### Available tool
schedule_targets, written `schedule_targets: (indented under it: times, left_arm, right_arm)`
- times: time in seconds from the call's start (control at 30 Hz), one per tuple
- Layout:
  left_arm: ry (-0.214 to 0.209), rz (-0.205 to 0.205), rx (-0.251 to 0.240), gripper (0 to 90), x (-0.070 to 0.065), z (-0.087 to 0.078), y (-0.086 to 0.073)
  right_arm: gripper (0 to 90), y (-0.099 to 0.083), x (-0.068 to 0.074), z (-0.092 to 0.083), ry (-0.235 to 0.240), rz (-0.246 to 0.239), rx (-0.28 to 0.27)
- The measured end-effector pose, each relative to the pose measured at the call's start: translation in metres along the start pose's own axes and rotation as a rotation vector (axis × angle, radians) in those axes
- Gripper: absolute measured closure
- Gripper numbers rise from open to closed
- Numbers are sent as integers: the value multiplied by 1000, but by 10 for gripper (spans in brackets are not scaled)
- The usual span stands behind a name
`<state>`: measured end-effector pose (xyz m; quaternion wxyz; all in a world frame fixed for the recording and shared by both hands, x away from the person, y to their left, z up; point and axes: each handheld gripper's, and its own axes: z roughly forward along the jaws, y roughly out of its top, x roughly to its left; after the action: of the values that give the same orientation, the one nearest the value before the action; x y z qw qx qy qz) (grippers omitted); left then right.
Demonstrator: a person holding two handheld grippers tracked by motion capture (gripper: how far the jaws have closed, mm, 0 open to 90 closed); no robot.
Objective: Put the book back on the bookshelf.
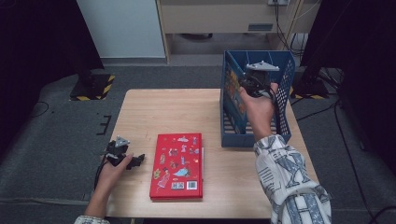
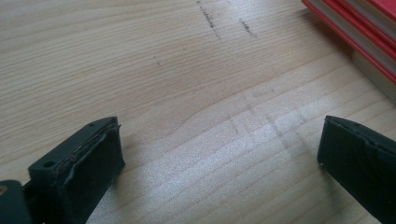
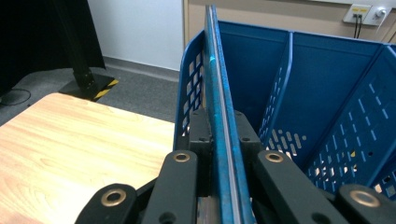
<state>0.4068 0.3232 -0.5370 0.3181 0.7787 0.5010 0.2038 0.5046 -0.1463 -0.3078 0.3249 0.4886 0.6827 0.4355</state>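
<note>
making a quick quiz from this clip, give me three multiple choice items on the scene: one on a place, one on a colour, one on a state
1. Where does the red book lie?
A. flat on the table, between the two hands
B. inside the blue file rack
C. on the floor

2. What colour is the file rack?
A. red
B. blue
C. white

3. How does the right gripper stand?
A. open over the red book
B. open above the bare table
C. shut on a thin blue book that stands on edge at the rack

Answers:
1 A, the high view shows its cover face up on the wood, left of the rack.
2 B, its perforated walls and dividers are blue in the high view and the right gripper view.
3 C, the right gripper view shows both fingers pressed on the book's edge, while the left gripper is open over bare wood.
</note>
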Motion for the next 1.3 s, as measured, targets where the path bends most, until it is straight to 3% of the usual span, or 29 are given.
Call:
schedule_targets:
  times: [0.63,1.1,1.3]
  left_arm:
    - [-2,1,0,0,0,0,0]
    - [-3,4,0,0,0,0,0]
    - [-3,4,0,0,0,0,0]
  right_arm:
    - [824,7,4,16,-51,9,-17]
    - [819,3,7,21,-63,11,-23]
    - [751,2,13,20,-48,0,-32]
